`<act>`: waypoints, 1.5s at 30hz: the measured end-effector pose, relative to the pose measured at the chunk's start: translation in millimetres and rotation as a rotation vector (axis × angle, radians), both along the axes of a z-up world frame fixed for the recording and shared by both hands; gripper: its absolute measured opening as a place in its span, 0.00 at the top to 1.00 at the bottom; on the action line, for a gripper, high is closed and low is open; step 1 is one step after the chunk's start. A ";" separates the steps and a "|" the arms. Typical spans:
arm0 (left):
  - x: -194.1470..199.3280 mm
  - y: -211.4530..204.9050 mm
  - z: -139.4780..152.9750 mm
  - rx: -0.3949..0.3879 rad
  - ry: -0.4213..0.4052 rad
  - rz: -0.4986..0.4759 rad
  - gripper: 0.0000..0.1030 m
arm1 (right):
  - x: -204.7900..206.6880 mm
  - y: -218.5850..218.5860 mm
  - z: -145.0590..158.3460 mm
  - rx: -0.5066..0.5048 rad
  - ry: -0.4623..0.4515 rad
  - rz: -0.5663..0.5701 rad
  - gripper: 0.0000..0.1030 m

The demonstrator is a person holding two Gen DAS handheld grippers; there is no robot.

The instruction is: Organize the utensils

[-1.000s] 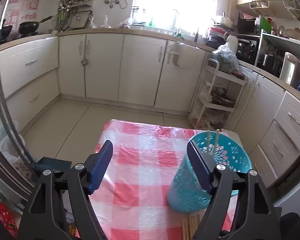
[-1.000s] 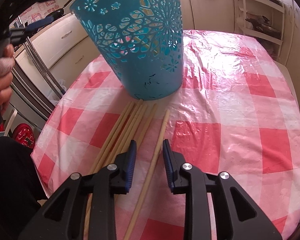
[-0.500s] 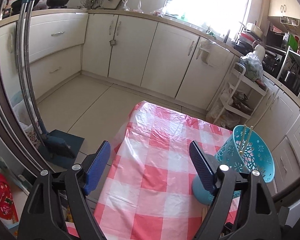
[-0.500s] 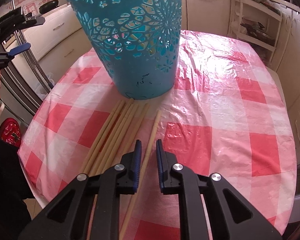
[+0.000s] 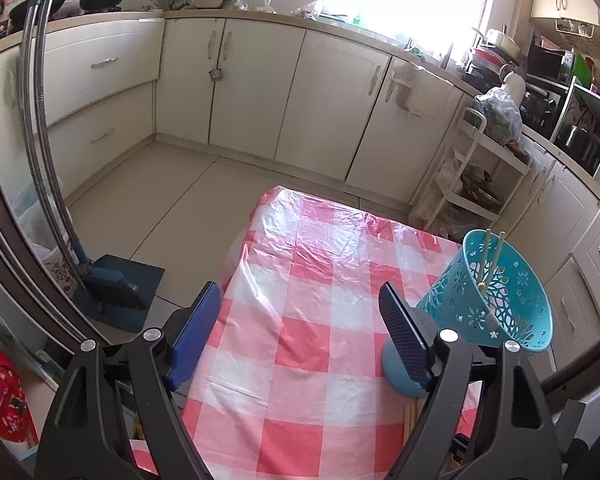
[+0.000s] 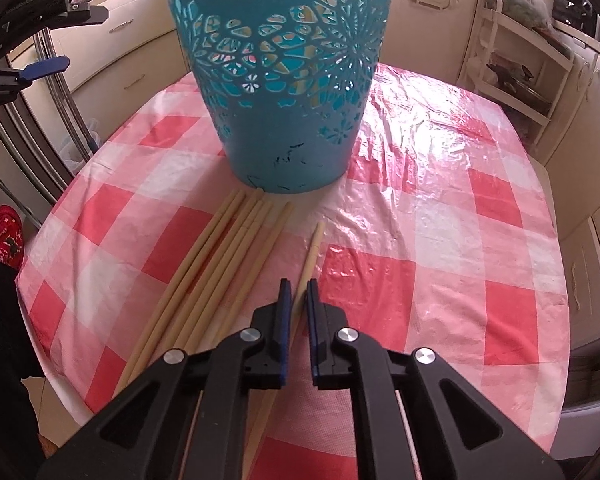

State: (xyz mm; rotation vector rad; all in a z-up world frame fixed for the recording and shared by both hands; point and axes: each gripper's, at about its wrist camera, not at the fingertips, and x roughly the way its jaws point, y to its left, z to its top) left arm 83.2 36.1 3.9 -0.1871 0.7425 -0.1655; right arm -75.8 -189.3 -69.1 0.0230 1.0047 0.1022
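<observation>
Two chopsticks [image 5: 485,261] are standing inside the teal basket [image 5: 512,312], leaning against its far rim with their tips poking above it in the left wrist view; nothing else can be made out inside, though the cut-out flower pattern lets light through its wall. The basket is sitting upright on the red-and-white checked tablecloth [image 6: 440,240], near the table's right side as the left camera sees it. In front of it, a loose bundle of chopsticks [image 6: 216,264] is lying on the cloth, about six of them side by side, their far ends nearly touching the basket's base; the exact count is hard to settle where they overlap. One more, the single chopstick [image 6: 311,254], is lying apart just to the right of the bundle, and the right gripper [image 6: 299,292] is pinching it, its blue pads drawn in narrow with the stick running between them. The left gripper [image 5: 300,316] is hovering over the near left part of the table with its pads spread wide and nothing between them; the basket is showing just behind its right pad. No brand or readable writing is showing on the basket or chopsticks; pink posters on the far wall are too small to read.
</observation>
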 end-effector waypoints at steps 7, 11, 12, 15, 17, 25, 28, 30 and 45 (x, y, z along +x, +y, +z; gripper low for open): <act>2.3 -4.6 -3.2 0.008 0.014 -0.010 0.25 | -1.1 -0.9 0.3 0.004 0.004 0.008 0.92; 3.1 -6.3 -5.9 0.018 0.021 -0.011 0.25 | -2.0 -2.2 0.3 0.017 0.004 0.001 0.93; 2.9 -6.0 -6.5 0.019 0.023 -0.011 0.25 | -3.0 -4.2 0.5 0.031 0.005 -0.009 0.93; 3.6 -4.8 -8.5 0.016 0.033 -0.010 0.25 | -7.9 -16.5 4.1 0.113 -0.002 -0.048 0.93; 4.0 -3.4 -10.0 0.013 0.038 -0.007 0.25 | -12.3 -27.0 14.3 0.176 -0.030 -0.073 0.94; 3.4 -2.3 -12.9 0.014 0.043 -0.006 0.25 | -27.3 -57.2 81.8 0.344 -0.195 -0.110 0.94; 2.7 -3.9 -14.3 0.022 0.044 -0.009 0.25 | -28.8 -62.5 105.6 0.389 -0.253 -0.109 0.94; 2.4 -4.3 -14.9 0.024 0.046 -0.008 0.25 | -27.4 -64.2 117.2 0.424 -0.279 -0.104 0.94; 0.8 -6.5 -12.6 0.038 0.037 -0.002 0.24 | 56.1 -72.7 217.6 0.521 -0.673 -0.223 0.94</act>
